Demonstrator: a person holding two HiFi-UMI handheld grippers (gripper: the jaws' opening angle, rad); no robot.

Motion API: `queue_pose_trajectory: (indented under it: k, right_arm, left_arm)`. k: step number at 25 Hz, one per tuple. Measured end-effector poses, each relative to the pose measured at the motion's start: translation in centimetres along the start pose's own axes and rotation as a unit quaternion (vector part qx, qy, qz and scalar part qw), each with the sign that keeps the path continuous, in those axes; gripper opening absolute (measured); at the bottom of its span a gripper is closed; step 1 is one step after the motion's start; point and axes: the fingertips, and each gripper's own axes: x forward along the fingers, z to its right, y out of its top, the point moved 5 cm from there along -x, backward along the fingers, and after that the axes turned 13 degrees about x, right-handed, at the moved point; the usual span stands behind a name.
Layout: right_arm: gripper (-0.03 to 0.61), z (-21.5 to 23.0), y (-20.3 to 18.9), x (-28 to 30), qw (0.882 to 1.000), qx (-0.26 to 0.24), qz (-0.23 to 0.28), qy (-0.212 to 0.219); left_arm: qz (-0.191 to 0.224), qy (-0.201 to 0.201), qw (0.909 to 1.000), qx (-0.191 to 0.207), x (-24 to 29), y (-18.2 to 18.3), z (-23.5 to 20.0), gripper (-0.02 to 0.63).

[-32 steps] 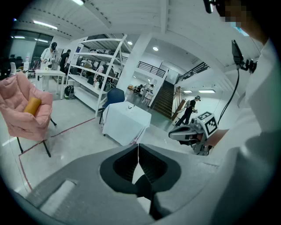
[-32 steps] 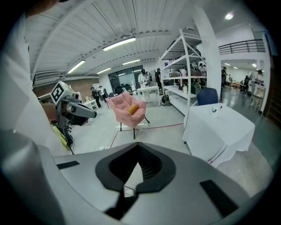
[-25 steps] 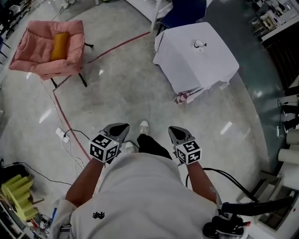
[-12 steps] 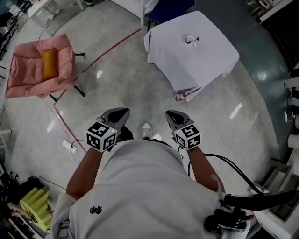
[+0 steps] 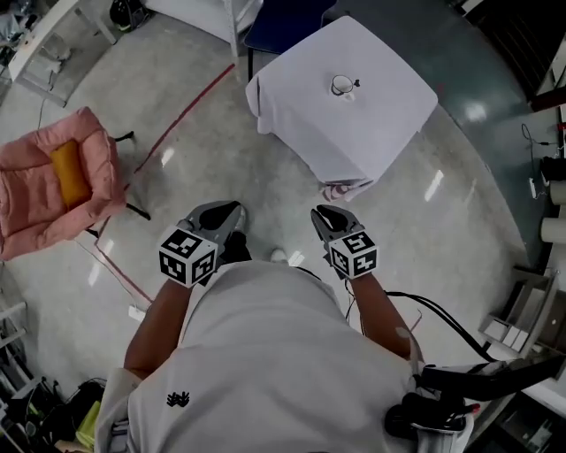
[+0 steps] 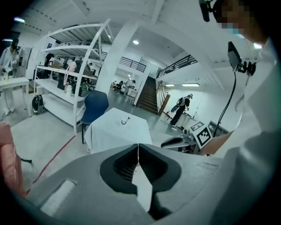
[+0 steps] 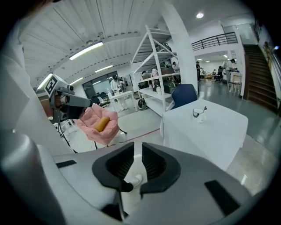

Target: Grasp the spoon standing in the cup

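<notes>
A small cup [image 5: 341,85] with a spoon [image 5: 351,85] standing in it sits on a table draped in a white cloth [image 5: 380,115], far ahead of me. The cup [image 7: 199,113] shows on the cloth in the right gripper view, and the same cup [image 6: 124,121] shows small in the left gripper view. Both grippers hang at waist height above the floor, well short of the table. My left gripper [image 5: 228,215] is shut with nothing in it. My right gripper [image 5: 324,218] has a narrow gap between its jaws, which are opening, and nothing lies between them.
A pink cushioned chair [image 5: 53,181] with an orange bolster stands at the left. A red line [image 5: 181,119] runs across the polished floor. A blue chair [image 5: 287,18] stands behind the table. White shelving [image 6: 66,92] and people fill the background; cables and equipment [image 5: 460,389] lie at the right.
The person has walked toward the table: it sits nearer the centre of the head view, and the pink chair has slid left. The right gripper's jaws have parted slightly.
</notes>
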Motion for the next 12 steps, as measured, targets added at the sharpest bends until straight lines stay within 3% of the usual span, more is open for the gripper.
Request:
queue_pose_trajectory:
  k: [7, 12]
  right_arm:
    - [0.064, 0.2, 8.6, 5.7, 0.997, 0.032, 0.046, -0.057]
    - [0.064, 2.9, 11.2, 7.7, 0.991, 0.07, 0.065, -0.097]
  left_arm:
    - [-0.016, -0.066, 0.9972, 0.033, 1.9, 2.9, -10.5, 0.012]
    - [-0.035, -0.08, 0.9952, 0.045, 4.5, 3.7, -16.4, 0.012]
